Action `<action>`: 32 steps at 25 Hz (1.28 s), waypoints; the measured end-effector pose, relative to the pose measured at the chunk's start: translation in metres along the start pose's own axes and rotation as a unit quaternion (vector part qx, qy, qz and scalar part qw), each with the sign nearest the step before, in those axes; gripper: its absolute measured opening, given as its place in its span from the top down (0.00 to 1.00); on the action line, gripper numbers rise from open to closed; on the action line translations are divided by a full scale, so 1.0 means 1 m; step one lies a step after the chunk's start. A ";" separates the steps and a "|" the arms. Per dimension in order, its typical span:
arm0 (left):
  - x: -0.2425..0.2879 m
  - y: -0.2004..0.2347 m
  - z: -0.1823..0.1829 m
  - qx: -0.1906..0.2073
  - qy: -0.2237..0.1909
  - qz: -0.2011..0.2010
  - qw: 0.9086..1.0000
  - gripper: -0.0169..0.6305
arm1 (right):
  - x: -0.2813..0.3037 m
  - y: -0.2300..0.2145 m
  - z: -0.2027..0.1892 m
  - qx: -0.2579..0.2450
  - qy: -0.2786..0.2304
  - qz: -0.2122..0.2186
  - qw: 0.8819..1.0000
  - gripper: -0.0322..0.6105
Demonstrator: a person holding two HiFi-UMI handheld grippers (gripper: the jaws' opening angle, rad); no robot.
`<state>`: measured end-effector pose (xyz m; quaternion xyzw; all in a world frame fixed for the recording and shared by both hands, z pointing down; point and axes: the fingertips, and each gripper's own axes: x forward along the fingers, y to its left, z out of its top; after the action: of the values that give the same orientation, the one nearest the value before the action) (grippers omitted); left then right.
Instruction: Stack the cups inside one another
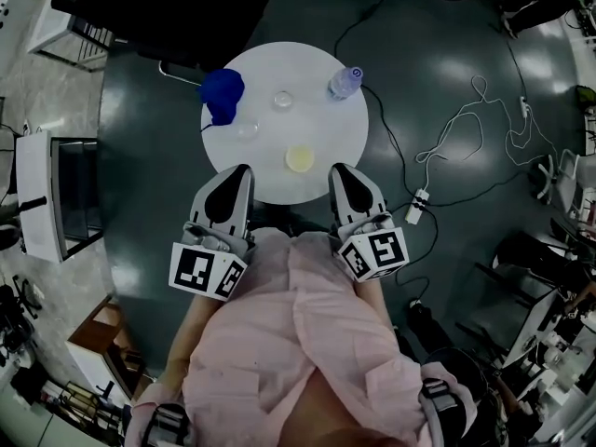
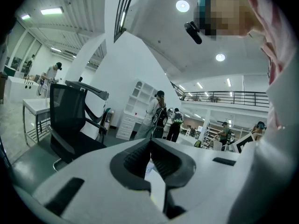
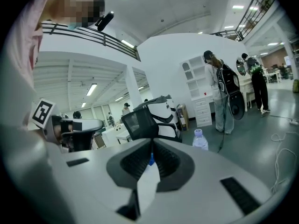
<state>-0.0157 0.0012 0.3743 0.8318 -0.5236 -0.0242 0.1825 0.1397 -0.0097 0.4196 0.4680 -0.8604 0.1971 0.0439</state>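
On the round white table (image 1: 326, 180) stand a yellowish cup (image 1: 300, 158), a clear cup (image 1: 282, 100) and another clear cup (image 1: 247, 128), all apart from one another. A blue object (image 1: 222, 94) sits at the table's left edge; a sliver of the same blue object (image 3: 151, 161) shows through the right jaws. My left gripper (image 1: 240, 171) (image 2: 150, 143) and right gripper (image 1: 340, 169) (image 3: 152, 146) hover side by side over the table's near edge. Each has its jaws closed tip to tip with nothing between them. The yellowish cup lies just ahead, between the two.
A water bottle (image 1: 344, 83) (image 3: 200, 140) stands at the table's far right. A black office chair (image 1: 158, 7) (image 2: 70, 125) is behind the table. A power strip (image 1: 416, 206) with cables lies on the floor at right. A white cabinet (image 1: 42, 194) is at left. People stand in the background.
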 end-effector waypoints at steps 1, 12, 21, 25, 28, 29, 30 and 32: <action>0.001 -0.001 0.000 0.001 0.001 -0.003 1.000 0.95 | -0.001 -0.001 0.000 0.002 -0.001 -0.004 1.000 0.90; 0.012 0.008 0.013 0.009 0.007 -0.041 0.999 0.95 | 0.000 0.000 0.007 0.012 -0.016 -0.051 0.999 0.90; 0.010 0.036 0.028 0.012 0.013 -0.058 0.998 0.95 | 0.011 0.010 0.010 0.017 -0.014 -0.090 0.996 0.90; 0.010 0.043 0.028 0.009 0.019 -0.069 0.997 0.95 | 0.011 0.019 0.009 0.016 -0.014 -0.105 0.994 0.90; 0.010 0.046 0.028 0.007 0.022 -0.084 0.996 0.95 | 0.007 0.023 0.007 0.015 -0.016 -0.123 0.992 0.90; 0.011 0.047 0.028 0.007 0.022 -0.089 0.996 0.95 | 0.006 0.024 0.006 0.015 -0.016 -0.130 0.991 0.90; 0.011 0.048 0.028 0.008 0.023 -0.093 0.995 0.95 | 0.005 0.025 0.005 0.016 -0.017 -0.136 0.990 0.90; 0.012 0.051 0.028 0.010 0.025 -0.101 0.995 0.95 | 0.004 0.026 0.002 0.020 -0.018 -0.148 0.989 0.90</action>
<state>-0.0605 -0.0363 0.3669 0.8825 -0.4324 -0.0162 0.1842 0.1164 -0.0011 0.4108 0.5944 -0.7781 0.1971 0.0480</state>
